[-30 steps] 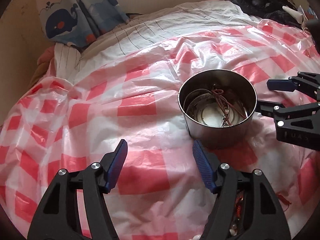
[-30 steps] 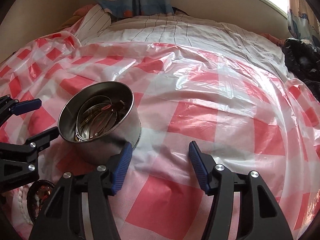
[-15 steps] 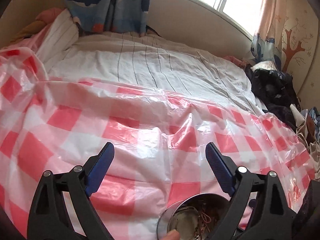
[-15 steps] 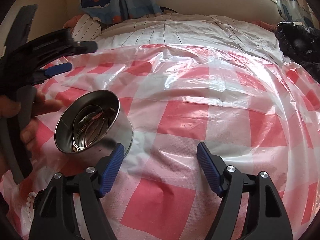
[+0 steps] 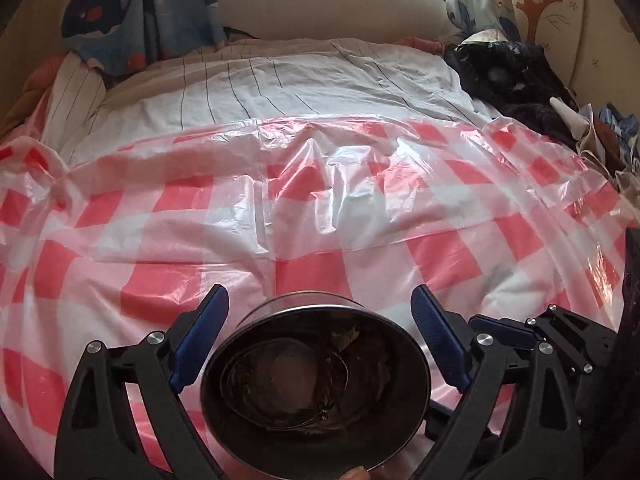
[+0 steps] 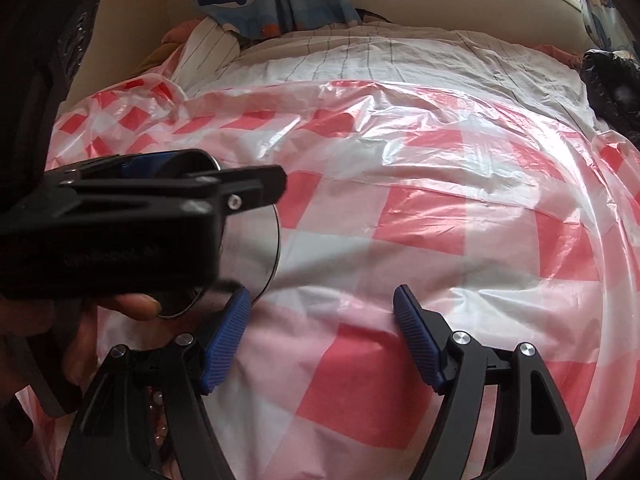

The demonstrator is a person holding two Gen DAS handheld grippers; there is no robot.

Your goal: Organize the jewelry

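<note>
A round metal tin (image 5: 316,384) with bracelets and chains inside fills the bottom of the left wrist view, lifted and tilted toward the camera. It sits between the open fingers of my left gripper (image 5: 320,340); a fingertip shows under its rim, so the hand seems to hold it. In the right wrist view the tin's shiny base (image 6: 248,256) shows at the left behind the left gripper's black body (image 6: 120,220). My right gripper (image 6: 322,340) is open and empty over the red-checked plastic sheet (image 6: 420,208). Beads (image 6: 158,404) lie under its left finger.
The checked sheet (image 5: 320,200) covers a bed with a striped white cover (image 5: 280,92). A whale-print curtain (image 5: 132,12) hangs at the back left. Dark clothes (image 5: 516,76) are piled at the back right. The right gripper's body (image 5: 560,344) shows at the lower right.
The tin has been lifted off the sheet and now sits close to the left camera between the left fingers. The left gripper has swung in front of the right camera.
</note>
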